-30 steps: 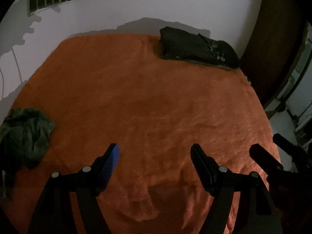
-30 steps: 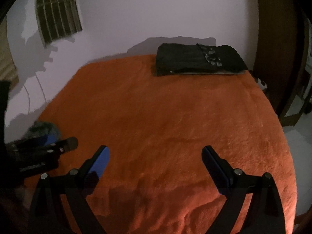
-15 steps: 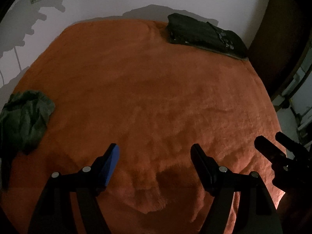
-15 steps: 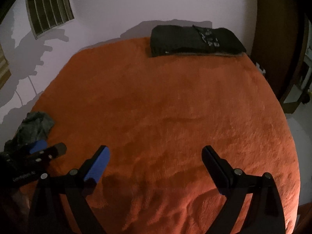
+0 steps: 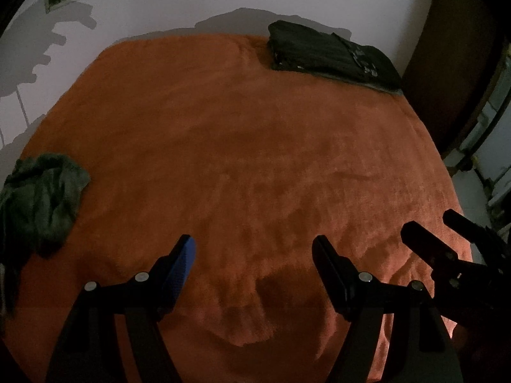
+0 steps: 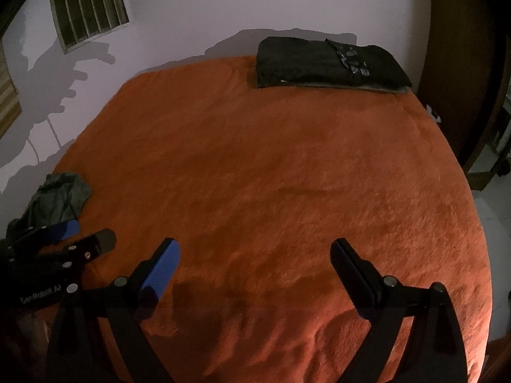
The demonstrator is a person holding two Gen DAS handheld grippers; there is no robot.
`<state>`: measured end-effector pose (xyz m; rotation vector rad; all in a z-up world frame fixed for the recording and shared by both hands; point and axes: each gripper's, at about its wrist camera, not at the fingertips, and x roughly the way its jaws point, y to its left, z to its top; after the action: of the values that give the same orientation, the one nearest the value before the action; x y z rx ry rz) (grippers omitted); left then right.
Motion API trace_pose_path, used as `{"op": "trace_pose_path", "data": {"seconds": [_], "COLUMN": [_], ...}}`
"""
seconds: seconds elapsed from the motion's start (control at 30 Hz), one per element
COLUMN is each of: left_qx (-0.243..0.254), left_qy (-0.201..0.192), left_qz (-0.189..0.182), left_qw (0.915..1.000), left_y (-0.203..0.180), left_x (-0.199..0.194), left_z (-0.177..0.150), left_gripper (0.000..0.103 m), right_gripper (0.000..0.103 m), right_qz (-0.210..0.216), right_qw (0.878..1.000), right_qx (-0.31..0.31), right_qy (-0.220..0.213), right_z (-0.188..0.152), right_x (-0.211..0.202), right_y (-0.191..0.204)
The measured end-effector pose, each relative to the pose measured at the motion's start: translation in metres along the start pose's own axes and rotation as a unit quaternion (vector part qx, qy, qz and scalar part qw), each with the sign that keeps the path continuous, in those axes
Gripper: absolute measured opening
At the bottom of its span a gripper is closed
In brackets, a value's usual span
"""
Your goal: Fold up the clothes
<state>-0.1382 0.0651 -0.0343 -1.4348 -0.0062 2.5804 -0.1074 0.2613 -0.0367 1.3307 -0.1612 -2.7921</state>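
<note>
A crumpled grey-green garment (image 5: 41,201) lies at the left edge of the orange blanket (image 5: 249,146); it also shows in the right wrist view (image 6: 57,198). A folded black garment (image 5: 332,54) lies at the far right corner, also in the right wrist view (image 6: 329,63). My left gripper (image 5: 254,249) is open and empty above the near part of the blanket, right of the crumpled garment. My right gripper (image 6: 255,252) is open and empty beside it. Each gripper shows in the other's view, the right one (image 5: 440,233) and the left one (image 6: 86,233).
A white wall with a barred vent (image 6: 89,6) rises behind the bed. A dark wooden door (image 5: 453,63) and pale floor (image 5: 472,191) lie past the bed's right edge.
Both grippers have drawn back and tilted, so the bed sits lower in view. The right gripper shows closer in the left view. Both stay open and empty.
</note>
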Motion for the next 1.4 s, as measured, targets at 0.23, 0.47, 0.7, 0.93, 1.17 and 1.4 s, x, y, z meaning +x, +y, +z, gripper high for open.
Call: {"op": "trace_pose_path", "data": {"seconds": [0.23, 0.47, 0.7, 0.93, 1.17, 1.4], "left_qx": [-0.002, -0.006, -0.011, -0.013, -0.019, -0.005], "left_qy": [0.0, -0.013, -0.009, -0.003, 0.006, 0.003], "left_qz": [-0.002, 0.011, 0.01, 0.008, 0.009, 0.02], "left_qw": [1.0, 0.9998, 0.9998, 0.9999, 0.9998, 0.9998], "left_y": [0.001, 0.005, 0.009, 0.013, 0.015, 0.005], "left_x": [-0.003, -0.012, -0.015, -0.016, -0.012, -0.01], "left_z": [-0.004, -0.008, -0.012, -0.015, -0.019, -0.024], "left_gripper": [0.076, 0.076, 0.076, 0.076, 0.076, 0.076], "right_gripper": [0.095, 0.095, 0.095, 0.095, 0.095, 0.095], "right_qz": [-0.005, -0.007, -0.006, -0.001, 0.006, 0.009], "right_qw": [1.0, 1.0, 1.0, 1.0, 1.0, 0.999], "right_qx": [-0.006, -0.013, -0.02, -0.027, -0.026, -0.029], "right_qy": [0.003, -0.003, -0.006, -0.002, 0.016, 0.016], "right_z": [-0.002, -0.005, -0.007, -0.005, -0.007, -0.012], "right_x": [-0.001, -0.006, -0.011, -0.011, -0.004, -0.002], "right_y": [0.004, 0.011, 0.021, 0.029, 0.032, 0.035]}}
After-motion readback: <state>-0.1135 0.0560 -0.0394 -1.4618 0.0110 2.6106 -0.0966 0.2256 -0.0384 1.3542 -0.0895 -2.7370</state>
